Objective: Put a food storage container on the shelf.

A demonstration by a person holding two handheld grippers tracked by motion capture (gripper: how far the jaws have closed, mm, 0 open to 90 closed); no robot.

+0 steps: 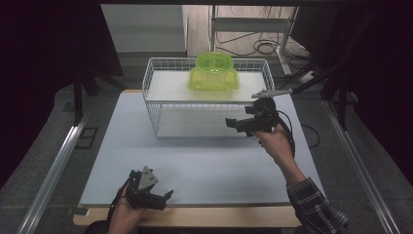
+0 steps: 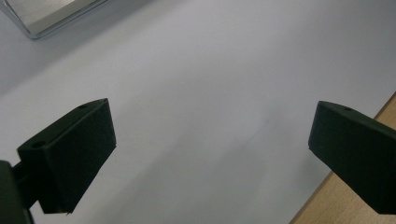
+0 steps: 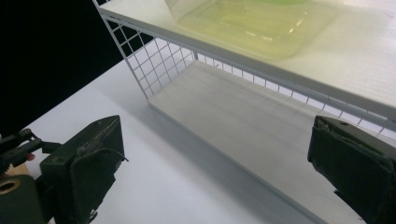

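Sitting on white wire rack [image 1: 155, 105] top shelf: translucent green plastic tub [image 1: 214, 78], rounded corners.

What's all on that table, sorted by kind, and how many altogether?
White wire two-level shelf rack: 1
Translucent lime-green plastic container on the rack's upper level: 1
Black hand-held two-jaw grippers: 2, the left gripper and the right gripper, both open and empty
Total: 4

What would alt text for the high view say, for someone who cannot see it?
A green plastic container sits on the top shelf of a white wire rack on a pale table. The right gripper hovers by the rack's right front, jaws open and empty; the left gripper rests near the table's front edge.
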